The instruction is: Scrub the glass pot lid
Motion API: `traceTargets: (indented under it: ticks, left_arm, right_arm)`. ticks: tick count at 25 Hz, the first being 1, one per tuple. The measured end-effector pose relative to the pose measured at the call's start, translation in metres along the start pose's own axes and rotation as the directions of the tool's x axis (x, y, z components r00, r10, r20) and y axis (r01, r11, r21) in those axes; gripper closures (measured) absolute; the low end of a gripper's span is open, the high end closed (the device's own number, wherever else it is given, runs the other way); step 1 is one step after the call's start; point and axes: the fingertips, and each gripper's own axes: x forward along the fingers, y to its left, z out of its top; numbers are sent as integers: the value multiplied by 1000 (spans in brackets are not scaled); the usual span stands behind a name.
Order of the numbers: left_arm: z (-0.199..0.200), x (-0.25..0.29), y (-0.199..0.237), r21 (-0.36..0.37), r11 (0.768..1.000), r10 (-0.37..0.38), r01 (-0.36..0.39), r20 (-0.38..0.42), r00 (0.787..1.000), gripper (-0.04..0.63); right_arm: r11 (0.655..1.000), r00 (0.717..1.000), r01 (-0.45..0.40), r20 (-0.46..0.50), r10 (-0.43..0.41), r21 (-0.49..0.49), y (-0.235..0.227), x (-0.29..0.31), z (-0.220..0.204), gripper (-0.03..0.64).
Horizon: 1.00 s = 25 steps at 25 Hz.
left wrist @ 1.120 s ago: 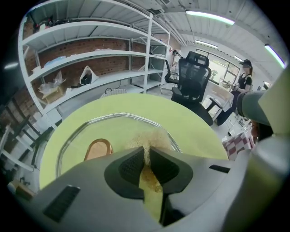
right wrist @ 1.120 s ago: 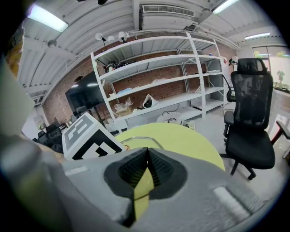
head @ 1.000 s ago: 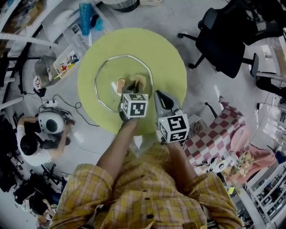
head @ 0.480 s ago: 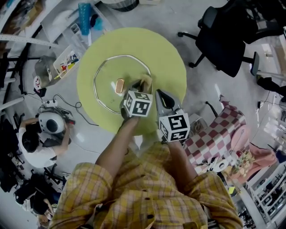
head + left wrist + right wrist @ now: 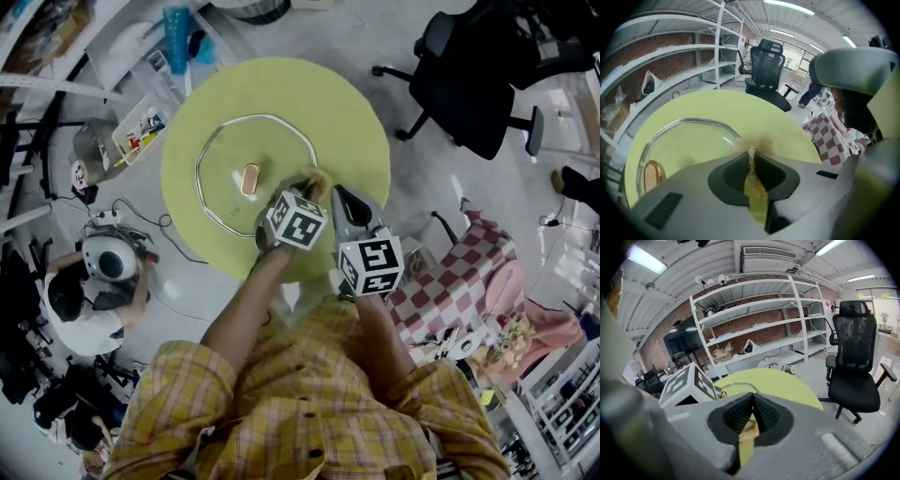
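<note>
Head view shows the round green table [image 5: 281, 84] carrying the glass pot lid [image 5: 225, 155] left of centre, the left gripper [image 5: 302, 187] clamped on a tan scrubber [image 5: 315, 176] at its right rim, and the right gripper [image 5: 339, 197] pinched closed beside; best pressed flat, stroking leftward.

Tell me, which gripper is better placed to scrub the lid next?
Left. The left gripper is shut on the scrubber at the lid's edge; the right gripper is shut, without one.
</note>
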Motion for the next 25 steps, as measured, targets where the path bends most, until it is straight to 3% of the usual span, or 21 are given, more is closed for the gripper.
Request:
traceTargets:
  ticks: [6,25]
  left_arm:
    - [2,1,3,42,999,-15,17,-40,999,552]
    - [18,6,41,145,988,71,-56,-101,992,552]
  right_arm:
    - [1000,1000,-2,1,2,0,2,0,1,618]
    - [1000,1000,-2,7,2,3,1,-1,2,618]
